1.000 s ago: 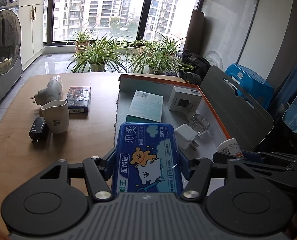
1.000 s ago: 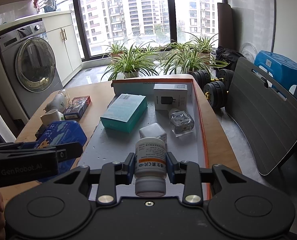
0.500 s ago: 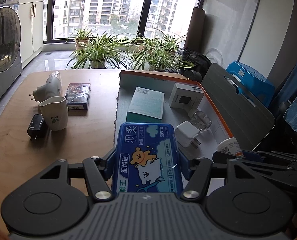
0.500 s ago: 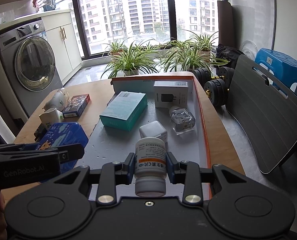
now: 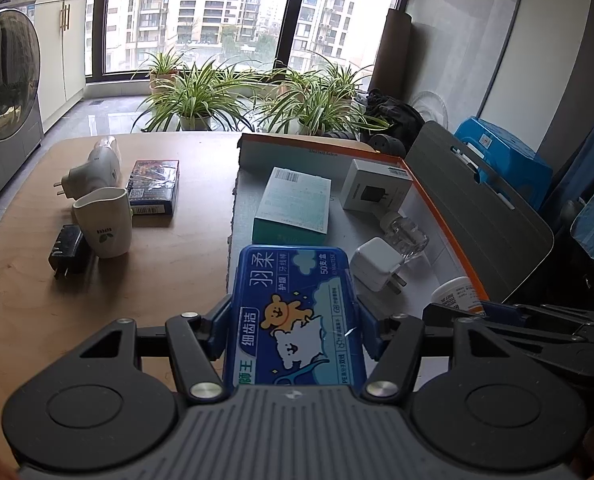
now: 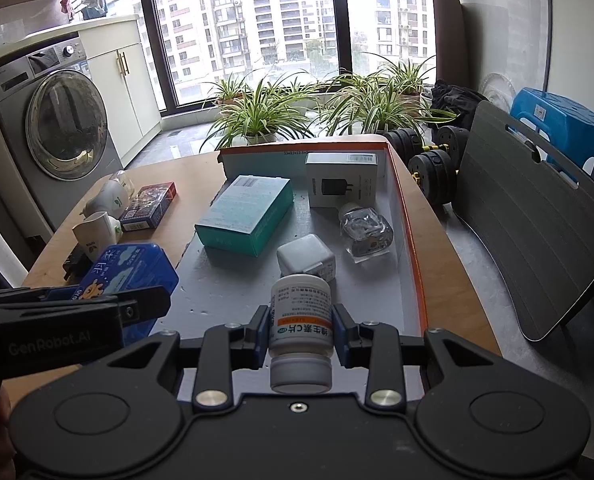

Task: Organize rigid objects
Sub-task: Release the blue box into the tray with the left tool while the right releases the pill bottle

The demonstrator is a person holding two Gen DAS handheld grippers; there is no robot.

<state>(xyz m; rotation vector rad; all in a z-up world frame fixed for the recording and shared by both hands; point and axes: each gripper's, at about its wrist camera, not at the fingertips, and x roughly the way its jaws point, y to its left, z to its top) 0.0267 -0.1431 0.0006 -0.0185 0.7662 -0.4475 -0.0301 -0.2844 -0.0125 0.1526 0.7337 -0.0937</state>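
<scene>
Blue floss tin (image 5: 295, 316) sits clamped between the left tongs (image 5: 295, 322), held over the near left edge of the tray (image 5: 445, 224). White pill bottle (image 6: 301, 320), cap toward the camera, is gripped by the right tongs (image 6: 301, 330) above the tray's near end. Only the left view shows the black charger (image 5: 68, 251) in full beside the cup (image 5: 104, 226) on the table (image 5: 145, 276); the right view hides most of it behind the left tongs and tin. Only the right view shows the dumbbells (image 6: 431, 160) on the floor past the tray's orange right wall. Inside the tray lie a teal box (image 6: 245, 216), a white carton (image 6: 343, 184), a white plug (image 6: 305, 259) and a clear bottle (image 6: 364, 232). Bare tray floor lies at the near end, in front of both tongs. Bare tabletop lies between cup and tray.
</scene>
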